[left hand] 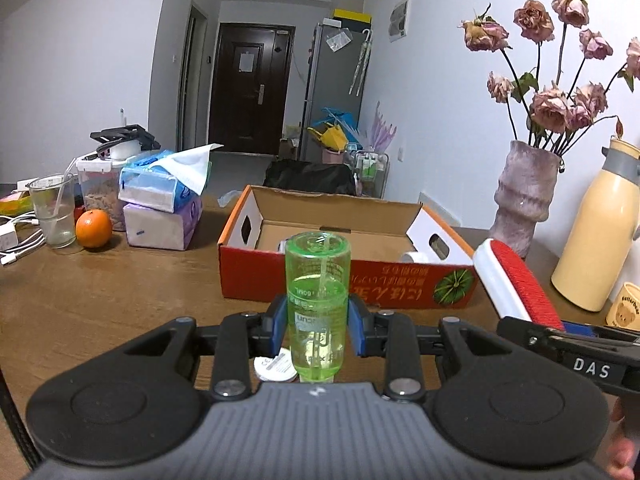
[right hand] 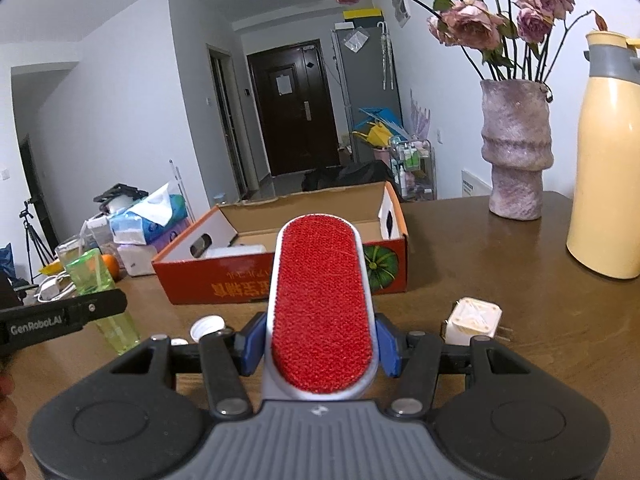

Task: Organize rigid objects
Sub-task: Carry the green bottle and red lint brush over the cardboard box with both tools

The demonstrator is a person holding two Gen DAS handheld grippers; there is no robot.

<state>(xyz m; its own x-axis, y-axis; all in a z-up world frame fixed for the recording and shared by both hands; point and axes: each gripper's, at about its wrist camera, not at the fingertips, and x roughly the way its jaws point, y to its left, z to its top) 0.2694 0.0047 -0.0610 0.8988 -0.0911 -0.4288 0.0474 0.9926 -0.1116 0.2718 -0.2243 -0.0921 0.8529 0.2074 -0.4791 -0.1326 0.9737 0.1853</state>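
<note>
Left wrist view: left gripper (left hand: 318,326) clamped mid-barrel on rigid, slick, half-full green bottle (left hand: 317,300), cardboard box (left hand: 304,276) at 12 o'clock; right gripper (right hand: 320,346) pinches stiff, light lint brush (right hand: 321,304).

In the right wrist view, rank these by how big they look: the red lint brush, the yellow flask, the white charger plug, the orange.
1. red lint brush, though it sits closest to the camera, so its lead is unsure
2. yellow flask, cut off by the frame edge
3. white charger plug
4. orange, far off and partly hidden
</note>
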